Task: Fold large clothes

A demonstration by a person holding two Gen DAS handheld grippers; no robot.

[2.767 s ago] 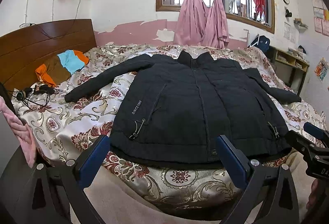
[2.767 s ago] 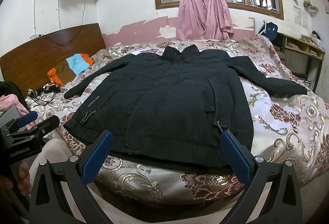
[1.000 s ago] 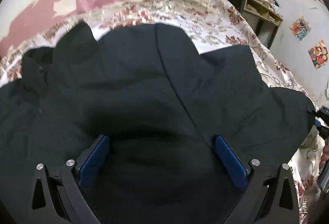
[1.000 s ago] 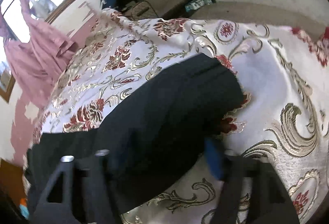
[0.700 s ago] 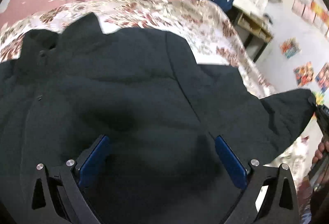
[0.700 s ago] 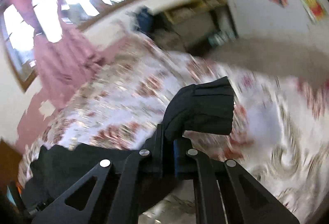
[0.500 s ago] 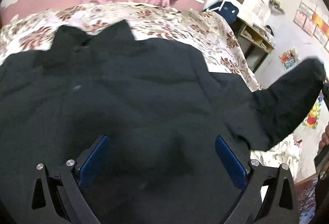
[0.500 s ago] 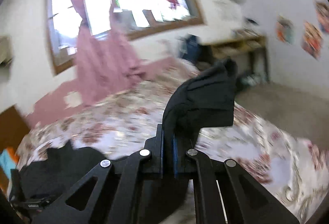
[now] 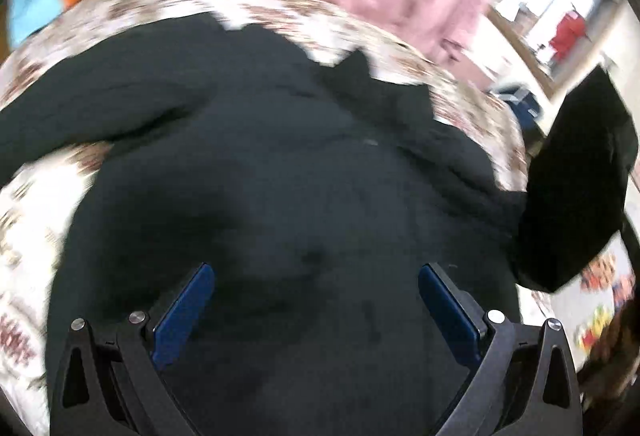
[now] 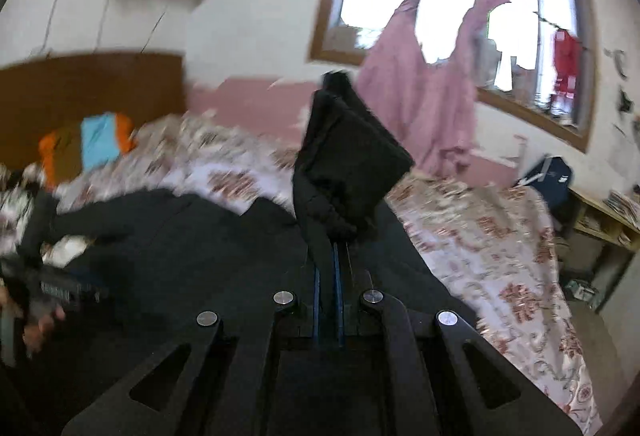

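Black fabric is filling most of the left wrist view: a dark jacket (image 9: 280, 175) is lying spread across the floral bedspread (image 9: 36, 220), its collar pointing toward the upper centre of the frame and one sleeve stretching off to the left edge. The left gripper (image 9: 316, 310) is hovering at the bottom of that frame with its two blue pads (image 9: 182, 312) standing wide apart, nothing between them, and the jacket's body is showing in the gap; whether the pads are touching the cloth cannot be told. At the right edge of the same view the jacket's other sleeve (image 9: 576, 195) is hanging lifted in the air, clear of the bed. In the right wrist view that sleeve's cuff (image 10: 348, 159) is standing up in the centre of the frame, folded over on itself, and the right gripper (image 10: 328, 268) is pinching it with its fingers pressed together on the cloth. Behind it, pink curtains (image 10: 424, 75) are hanging at a wooden-framed window in the upper right, a brown headboard (image 10: 92, 83) is sitting at the left, and orange and light blue clothing (image 10: 92, 143) is lying against it. Both views are blurred.
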